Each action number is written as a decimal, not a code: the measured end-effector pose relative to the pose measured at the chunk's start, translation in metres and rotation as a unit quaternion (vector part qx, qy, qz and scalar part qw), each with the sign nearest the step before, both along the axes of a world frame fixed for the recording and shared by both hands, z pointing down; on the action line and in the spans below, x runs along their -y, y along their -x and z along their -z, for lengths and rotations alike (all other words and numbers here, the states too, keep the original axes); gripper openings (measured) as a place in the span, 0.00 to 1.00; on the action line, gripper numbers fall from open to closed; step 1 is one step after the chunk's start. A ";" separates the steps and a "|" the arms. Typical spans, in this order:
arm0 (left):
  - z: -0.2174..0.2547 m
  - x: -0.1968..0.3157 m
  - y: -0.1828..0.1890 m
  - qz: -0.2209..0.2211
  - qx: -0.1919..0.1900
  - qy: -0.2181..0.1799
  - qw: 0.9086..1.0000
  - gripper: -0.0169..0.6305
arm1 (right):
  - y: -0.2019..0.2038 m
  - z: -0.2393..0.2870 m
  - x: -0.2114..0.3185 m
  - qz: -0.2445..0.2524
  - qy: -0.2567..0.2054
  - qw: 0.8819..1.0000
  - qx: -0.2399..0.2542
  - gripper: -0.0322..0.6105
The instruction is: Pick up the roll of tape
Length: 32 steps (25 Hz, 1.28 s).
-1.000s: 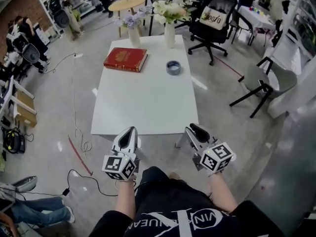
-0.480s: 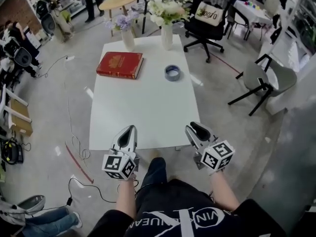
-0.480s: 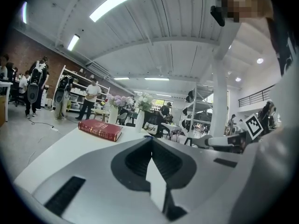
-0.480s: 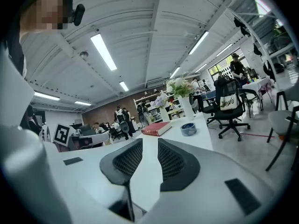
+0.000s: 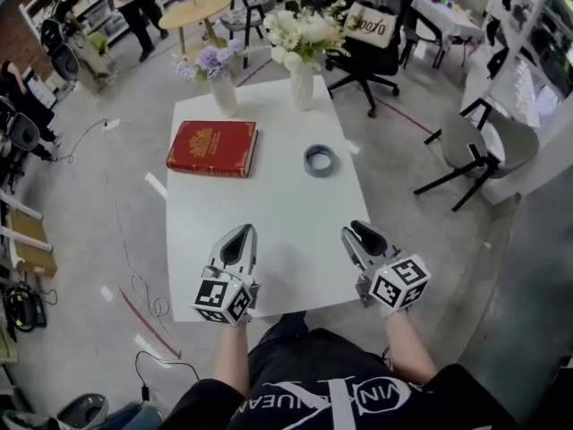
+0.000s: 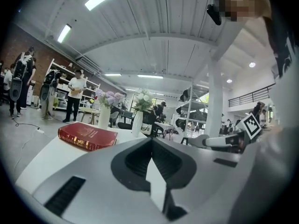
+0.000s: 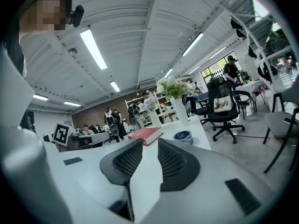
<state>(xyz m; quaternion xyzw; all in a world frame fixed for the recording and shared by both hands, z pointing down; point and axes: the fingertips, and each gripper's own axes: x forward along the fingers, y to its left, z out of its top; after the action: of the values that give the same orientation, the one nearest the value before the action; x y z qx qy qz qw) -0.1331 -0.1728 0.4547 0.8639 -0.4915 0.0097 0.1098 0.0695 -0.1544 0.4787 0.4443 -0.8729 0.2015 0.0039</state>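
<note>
The right gripper (image 7: 146, 146) is held with its jaws a little apart. A narrow strip of white table is seen between the two dark meshed pads, and nothing is gripped. The left gripper (image 6: 152, 141) is held with its jaw tips brought together, on nothing. In the head view both are found low in the frame, side by side over the near edge of the table (image 5: 269, 213), pointed toward the top of the picture.

Farther out, the roll of tape (image 5: 320, 159) is seen just above the middle of the head view, a little right of centre. It lies flat on the table with its hole facing up — a bluish-grey ring. It is well apart from both grippers, though more nearly in line with the right one. A red book (image 5: 212, 148) lies to its left, apart from it. A vase of white flowers (image 5: 302, 83) and a vase of purple flowers (image 5: 222, 97) stand higher in the frame, neither touching it.

The roll is judged to be light and stiff, unlikely to be harmed by a firm squeeze. Its outer face may be smooth and a little slippery, and a grip across the whole ring would call for wide jaws. A better hold is judged to be on the near wall of the ring — one jaw lowered into the hole, the other outside. A sideways nudge could slide the roll across the smooth top.
</note>
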 end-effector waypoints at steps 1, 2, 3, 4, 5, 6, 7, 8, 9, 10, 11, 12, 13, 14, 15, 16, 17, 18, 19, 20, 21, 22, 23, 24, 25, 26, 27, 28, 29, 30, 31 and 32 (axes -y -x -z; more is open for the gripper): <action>0.000 0.009 0.001 -0.005 -0.001 0.000 1.000 0.03 | 0.002 -0.001 0.007 -0.004 0.001 1.000 0.001 0.22; -0.001 0.017 0.002 -0.010 -0.002 0.000 1.000 0.03 | 0.004 -0.001 0.014 -0.009 0.002 1.000 0.001 0.22; -0.001 0.025 0.003 -0.016 -0.003 0.001 1.000 0.03 | 0.006 -0.002 0.021 -0.013 0.003 1.000 0.001 0.22; -0.002 0.032 0.003 -0.022 -0.003 0.001 1.000 0.03 | 0.008 -0.002 0.027 -0.018 0.004 1.000 -0.001 0.22; -0.003 0.038 0.003 -0.029 -0.003 0.002 1.000 0.03 | 0.009 -0.003 0.033 -0.022 0.006 1.000 -0.002 0.22; -0.004 0.043 0.003 -0.035 -0.002 0.004 0.999 0.03 | 0.010 -0.004 0.038 -0.027 0.008 1.000 -0.004 0.22; -0.006 0.048 0.004 -0.040 -0.002 0.005 0.999 0.03 | 0.011 -0.006 0.043 -0.032 0.011 0.999 -0.005 0.22; -0.008 0.052 0.004 -0.044 -0.002 0.006 0.999 0.03 | 0.012 -0.008 0.047 -0.036 0.013 0.999 -0.005 0.22; -0.010 0.057 0.005 -0.048 -0.003 0.007 0.999 0.03 | 0.013 -0.009 0.052 -0.040 0.016 0.999 -0.005 0.22; -0.011 0.062 0.005 -0.050 -0.005 0.008 0.999 0.03 | 0.014 -0.011 0.056 -0.043 0.019 0.999 -0.005 0.22; -0.012 0.068 0.004 -0.053 -0.009 0.010 0.999 0.03 | 0.015 -0.013 0.061 -0.045 0.023 0.999 -0.007 0.22; -0.014 0.073 0.002 -0.055 -0.013 0.013 0.998 0.03 | 0.016 -0.015 0.065 -0.045 0.027 0.999 -0.009 0.22; -0.017 0.077 0.000 -0.059 -0.016 0.017 0.998 0.03 | 0.017 -0.017 0.069 -0.043 0.032 0.998 -0.013 0.22; -0.020 0.080 -0.003 -0.063 -0.017 0.022 0.998 0.03 | 0.017 -0.018 0.072 -0.042 0.037 0.998 -0.016 0.22; -0.023 0.083 -0.007 -0.067 -0.018 0.027 0.997 0.03 | 0.017 -0.019 0.077 -0.041 0.041 0.998 -0.020 0.22; -0.026 0.087 -0.010 -0.070 -0.018 0.030 0.997 0.03 | 0.016 -0.020 0.082 -0.039 0.044 0.998 -0.023 0.22; -0.028 0.091 -0.013 -0.072 -0.018 0.033 0.997 0.03 | 0.015 -0.021 0.089 -0.038 0.046 0.998 -0.026 0.22; -0.029 0.096 -0.015 -0.073 -0.018 0.035 0.997 0.03 | 0.015 -0.021 0.096 -0.035 0.048 0.998 -0.030 0.23; -0.030 0.100 -0.016 -0.072 -0.020 0.036 0.997 0.03 | 0.014 -0.023 0.103 -0.031 0.050 0.998 -0.035 0.23; -0.031 0.104 -0.018 -0.070 -0.022 0.038 0.997 0.03 | 0.013 -0.024 0.110 -0.027 0.053 0.997 -0.040 0.23; -0.033 0.108 -0.020 -0.068 -0.025 0.040 0.997 0.03 | 0.012 -0.026 0.115 -0.023 0.056 0.997 -0.045 0.23; -0.035 0.110 -0.022 -0.066 -0.027 0.043 0.997 0.03 | 0.010 -0.028 0.121 -0.020 0.059 0.997 -0.048 0.24; -0.037 0.114 -0.024 -0.064 -0.027 0.045 0.997 0.03 | 0.008 -0.030 0.127 -0.019 0.062 0.997 -0.050 0.24; -0.039 0.117 -0.026 -0.061 -0.027 0.047 0.997 0.03 | 0.006 -0.032 0.133 -0.020 0.066 0.996 -0.051 0.24; -0.041 0.121 -0.027 -0.059 -0.026 0.049 0.997 0.03 | 0.004 -0.034 0.139 -0.021 0.069 0.996 -0.051 0.24; -0.043 0.125 -0.029 -0.057 -0.026 0.050 0.997 0.03 | 0.002 -0.037 0.146 -0.022 0.073 0.996 -0.050 0.24; -0.045 0.128 -0.031 -0.056 -0.027 0.052 0.997 0.03 | 0.000 -0.040 0.152 -0.024 0.078 0.995 -0.050 0.24; -0.047 0.132 -0.033 -0.055 -0.028 0.053 0.997 0.03 | -0.003 -0.044 0.159 -0.025 0.084 0.995 -0.050 0.24; -0.049 0.135 -0.036 -0.055 -0.028 0.055 0.997 0.03 | -0.005 -0.048 0.164 -0.028 0.091 0.994 -0.049 0.24; -0.050 0.138 -0.038 -0.055 -0.027 0.057 0.997 0.03 | -0.007 -0.053 0.170 -0.030 0.100 0.993 -0.048 0.24; -0.051 0.140 -0.039 -0.054 -0.025 0.058 0.997 0.03 | -0.008 -0.057 0.175 -0.033 0.108 0.993 -0.044 0.24; -0.053 0.143 -0.040 -0.054 -0.023 0.059 0.997 0.03 | -0.009 -0.062 0.180 -0.036 0.116 0.992 -0.040 0.24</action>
<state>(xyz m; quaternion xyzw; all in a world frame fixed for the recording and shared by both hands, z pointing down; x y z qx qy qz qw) -0.0928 -0.3156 0.5074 0.8810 -0.4402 0.0245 0.1716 0.0786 -0.3342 0.5402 0.4793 -0.8264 0.2838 0.0828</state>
